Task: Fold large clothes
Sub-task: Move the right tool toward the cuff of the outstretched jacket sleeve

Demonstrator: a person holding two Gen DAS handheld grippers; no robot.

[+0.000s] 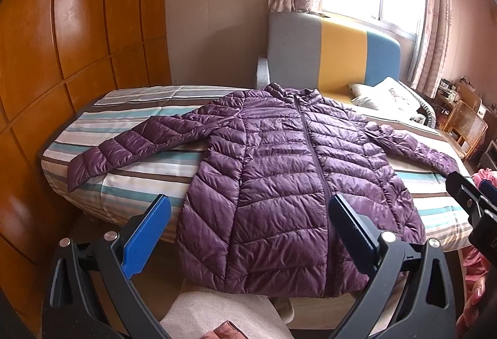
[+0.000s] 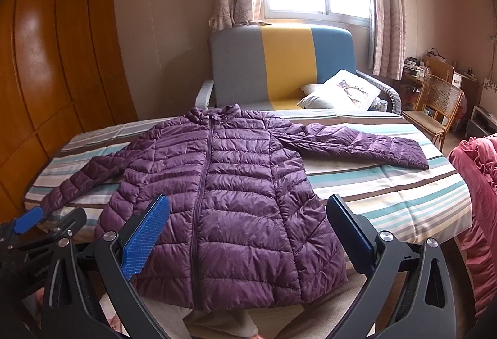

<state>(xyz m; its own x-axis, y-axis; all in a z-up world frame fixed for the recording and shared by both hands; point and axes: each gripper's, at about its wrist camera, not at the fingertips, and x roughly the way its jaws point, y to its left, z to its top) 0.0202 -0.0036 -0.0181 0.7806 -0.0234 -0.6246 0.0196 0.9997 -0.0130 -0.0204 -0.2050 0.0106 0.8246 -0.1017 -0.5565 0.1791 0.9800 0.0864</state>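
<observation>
A purple quilted puffer jacket point(image 1: 279, 171) lies flat and zipped on a striped bed point(image 1: 133, 134), front up, collar at the far side, hem hanging a little over the near edge, both sleeves spread out sideways. It also shows in the right wrist view point(image 2: 230, 183) on the bed point(image 2: 388, 199). My left gripper point(image 1: 248, 233) is open and empty, held above the jacket's hem. My right gripper point(image 2: 248, 233) is open and empty, also above the hem. The right gripper shows at the right edge of the left wrist view point(image 1: 475, 199); the left gripper shows at the left edge of the right wrist view point(image 2: 34, 224).
A wooden wardrobe point(image 1: 62, 59) stands left of the bed. A grey, yellow and blue sofa point(image 2: 279, 65) with white pillows point(image 2: 341, 90) sits behind it under a window. A rattan chair point(image 2: 435, 103) and pink bedding point(image 2: 478, 214) are at the right.
</observation>
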